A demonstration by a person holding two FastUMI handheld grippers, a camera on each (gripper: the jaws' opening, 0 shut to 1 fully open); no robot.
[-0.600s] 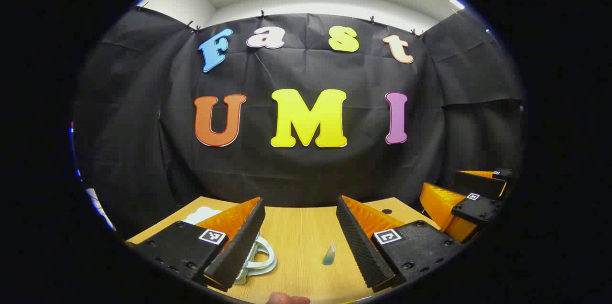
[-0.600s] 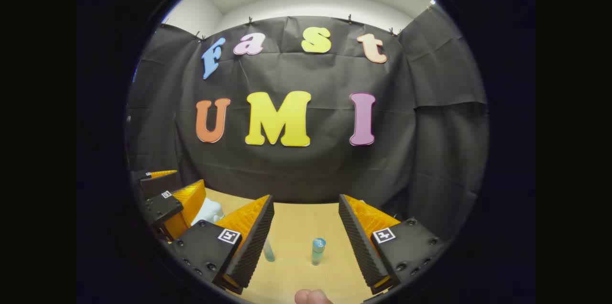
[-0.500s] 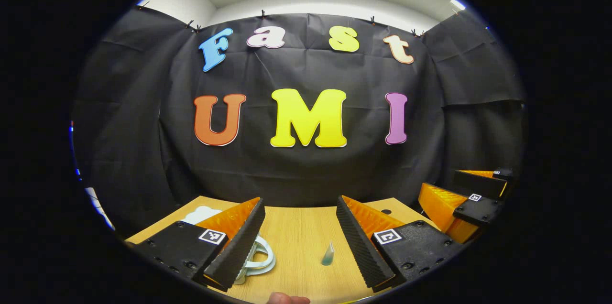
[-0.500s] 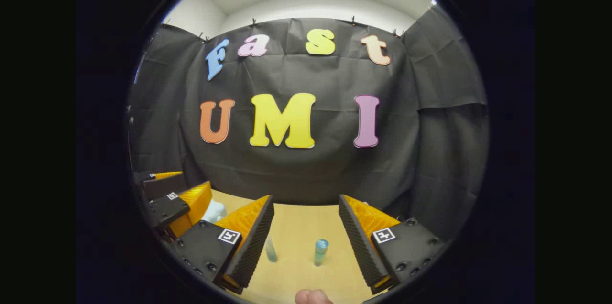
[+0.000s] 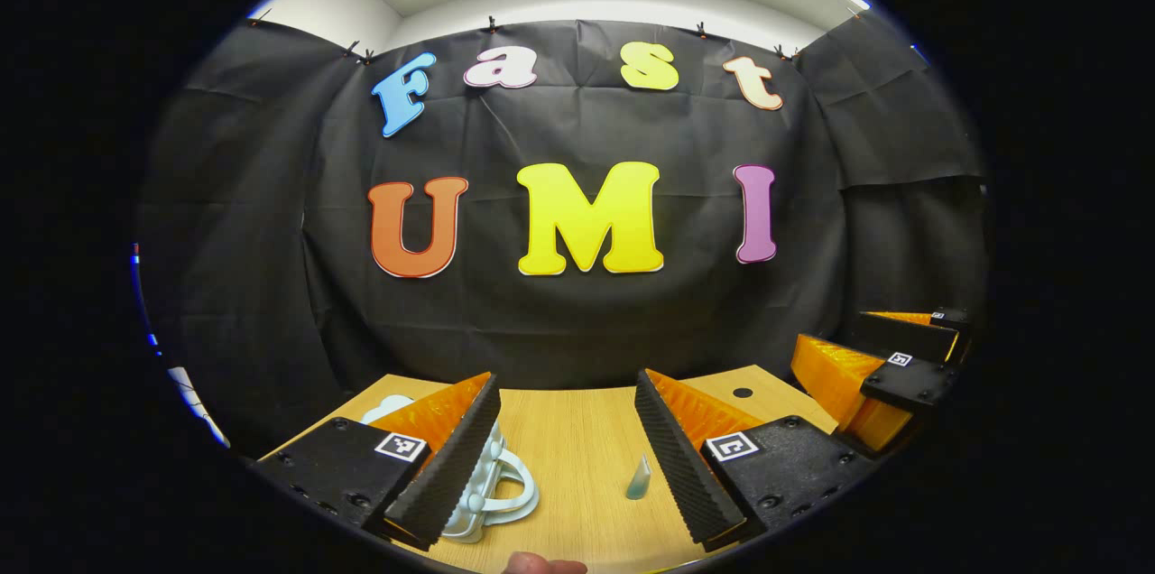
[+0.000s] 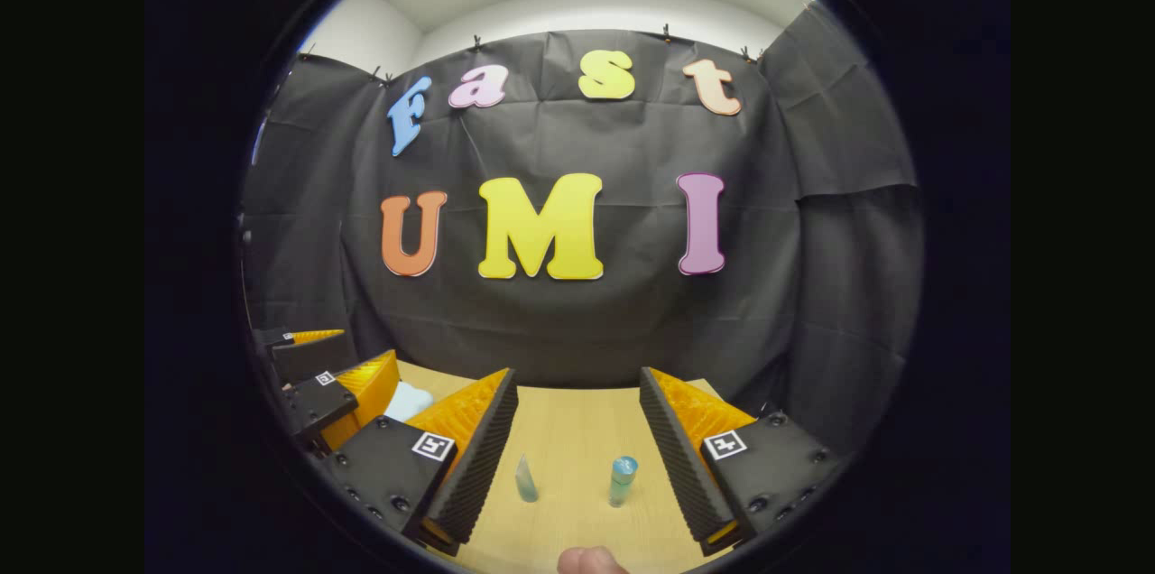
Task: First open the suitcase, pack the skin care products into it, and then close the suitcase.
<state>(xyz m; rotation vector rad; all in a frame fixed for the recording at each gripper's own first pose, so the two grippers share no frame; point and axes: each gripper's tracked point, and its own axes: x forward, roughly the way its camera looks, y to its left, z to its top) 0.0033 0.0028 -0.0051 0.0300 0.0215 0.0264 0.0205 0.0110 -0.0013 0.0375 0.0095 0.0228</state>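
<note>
Left gripper view, my left gripper (image 5: 564, 448): fingers spread wide apart, nothing between them, just hanging above the wooden table (image 5: 568, 430).
Left gripper view, suitcase (image 5: 483, 488): small pale blue-white case with a looped handle, sitting on the table right by my left finger, which covers part of it. Can't tell if the lid is cracked at all from here.
Left gripper view, tube (image 5: 639, 477): little translucent teal tube standing upright, pointy end up, just inside my right finger but not touching it as far as I can see.
Left gripper view, right gripper (image 5: 880, 366): over at the right edge, fingers apart.
Left gripper view, my thumb (image 5: 541, 565): tip of it pokes in at the bottom.
Right gripper view, my right gripper (image 6: 577, 443): also wide open, gripping nothing.
Right gripper view, tube (image 6: 526, 478): stands near my left finger.
Right gripper view, bottle (image 6: 622, 480): small blue-capped bottle, upright, beside the tube with a gap between them.
Right gripper view, suitcase (image 6: 408, 400): pale bit of it shows behind the left gripper (image 6: 338, 375) off to the left side.
</note>
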